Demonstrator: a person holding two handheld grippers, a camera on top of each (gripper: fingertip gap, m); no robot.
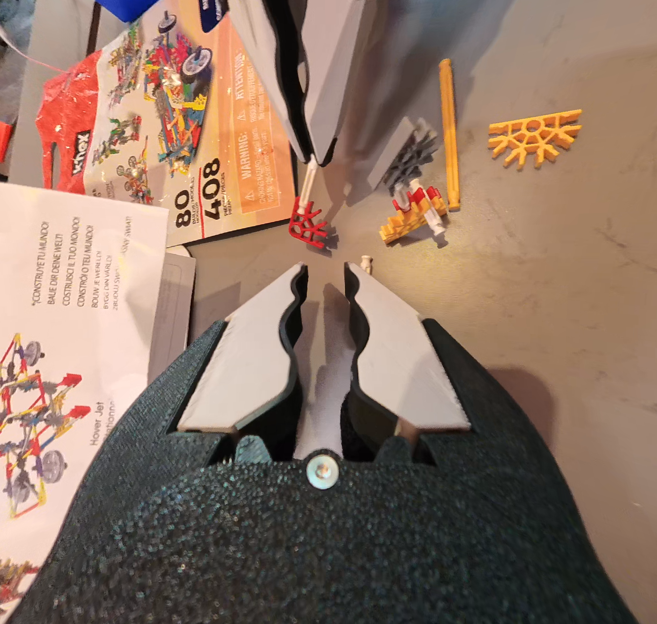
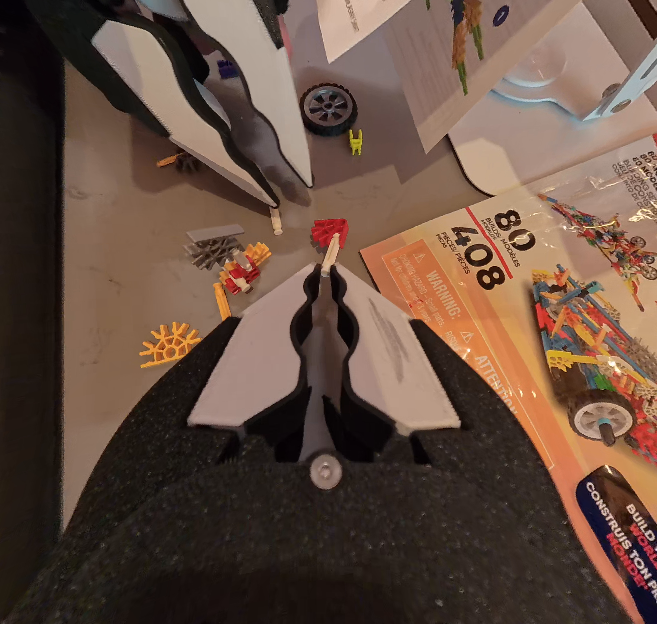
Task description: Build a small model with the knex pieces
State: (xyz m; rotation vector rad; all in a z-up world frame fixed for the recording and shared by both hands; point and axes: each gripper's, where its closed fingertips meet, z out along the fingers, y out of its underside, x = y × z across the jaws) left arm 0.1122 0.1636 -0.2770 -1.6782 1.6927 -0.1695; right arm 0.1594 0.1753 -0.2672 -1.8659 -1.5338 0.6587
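Right hand-held gripper (image 2: 324, 267): fingers clamped on a short white rod (image 2: 330, 256), whose far end sits in a red fan-shaped connector (image 2: 329, 233); connector held just above or on the grey bench (image 2: 106, 251), contact not clear.

Left hand-held gripper (image 1: 326, 265): fingers apart, nothing between them, tips pointed at the red connector (image 1: 306, 228) from the opposite side. A second short white rod (image 1: 366, 262) lies on the bench just beside its right fingertip.

Loose parts on bench, to one side of both grippers:
- small cluster of yellow, red and white pieces (image 1: 416, 212), touching a grey snowflake connector (image 1: 414, 157) with a grey flat tile against it
- long yellow rod (image 1: 448, 134), just beside the cluster
- yellow half-round connector (image 1: 535, 137), apart from the rest
- black toy wheel with grey hub (image 2: 327, 108) and lime clip (image 2: 356, 141), near each other behind the left gripper

Paper goods: printed clear bag (image 2: 515, 340) lying flat, contents not visible; white instruction sheet (image 1: 71, 322) overlapping its edge. The bag's corner lies close beside the held connector.
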